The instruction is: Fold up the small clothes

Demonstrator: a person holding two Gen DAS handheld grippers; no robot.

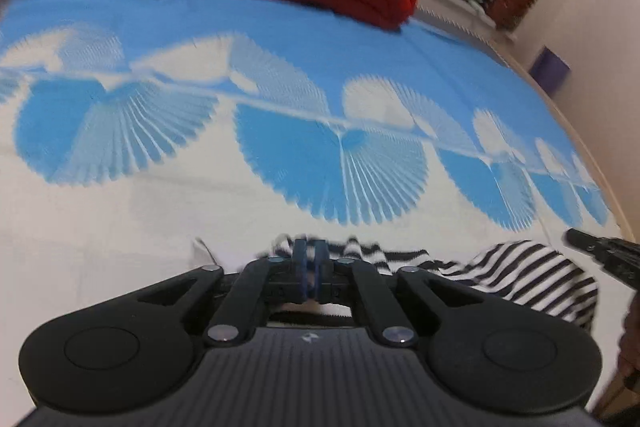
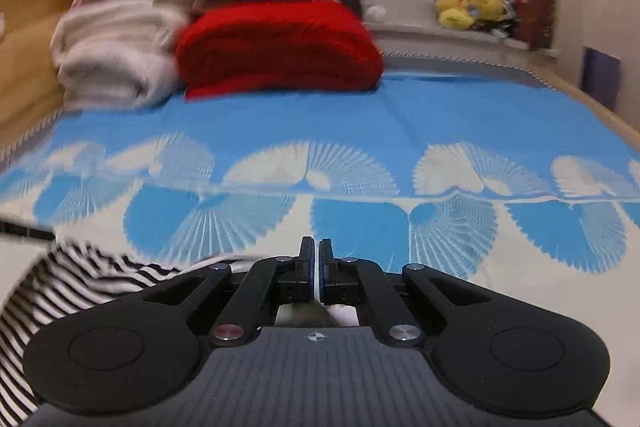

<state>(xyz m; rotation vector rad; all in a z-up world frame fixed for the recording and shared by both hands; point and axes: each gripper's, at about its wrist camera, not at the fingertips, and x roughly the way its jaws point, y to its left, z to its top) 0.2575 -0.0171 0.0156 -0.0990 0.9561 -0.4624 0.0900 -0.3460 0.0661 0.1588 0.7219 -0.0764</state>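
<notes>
A black-and-white striped garment point(image 1: 520, 279) hangs between my two grippers, low over the bed. My left gripper point(image 1: 310, 255) has its jaws nearly together, and striped cloth bunches at its tips, so it is shut on the garment's edge. In the left wrist view the right gripper point(image 1: 580, 241) pokes in from the right edge beside the cloth. In the right wrist view my right gripper point(image 2: 316, 255) is shut, with a thin pale strip of cloth between its pads. From there the striped garment point(image 2: 80, 279) trails to the lower left.
The bed is covered by a blue and white fan-patterned sheet point(image 2: 360, 131). A folded red blanket point(image 2: 280, 47) and cream blankets point(image 2: 116, 55) are stacked at its far end. A windowsill holds yellow plush toys point(image 2: 468, 7). The wooden bed edge point(image 1: 568, 123) runs along the right.
</notes>
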